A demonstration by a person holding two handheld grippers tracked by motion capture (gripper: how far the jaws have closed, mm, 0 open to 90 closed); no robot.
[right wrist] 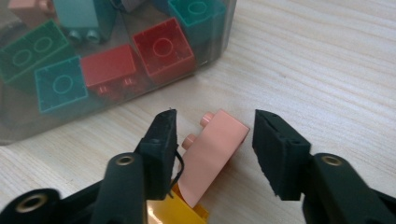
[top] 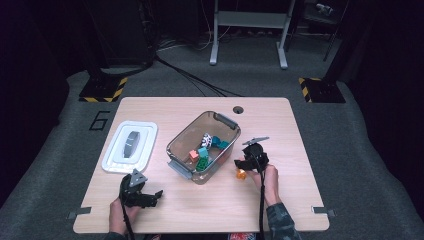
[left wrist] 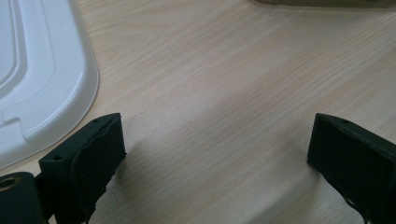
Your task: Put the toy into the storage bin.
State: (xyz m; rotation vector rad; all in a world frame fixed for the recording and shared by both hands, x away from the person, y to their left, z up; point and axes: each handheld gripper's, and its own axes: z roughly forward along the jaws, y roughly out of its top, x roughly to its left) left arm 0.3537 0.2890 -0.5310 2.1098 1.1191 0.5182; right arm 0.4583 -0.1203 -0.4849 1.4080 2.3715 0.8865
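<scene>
In the right gripper view a salmon-pink brick [right wrist: 215, 149] lies tilted on the wooden table [right wrist: 327, 60], resting on an orange brick [right wrist: 180, 211]. My right gripper [right wrist: 215, 114] straddles the pink brick with a thin gap at each pad, so it is open. In the high view that gripper [top: 241, 167] sits just right of the clear bin [top: 175, 140], above an orange brick [top: 241, 174]. My left gripper [top: 156, 197] rests near the table's front left, with its jaws [left wrist: 217, 123] wide open over bare wood.
The clear bin [right wrist: 28, 133] holds several red, green and teal bricks. Its white lid [top: 130, 146] lies flat at the table's left, and its edge [left wrist: 56, 93] reaches close to my left jaw. A round cable hole [top: 238, 109] sits near the table's far edge.
</scene>
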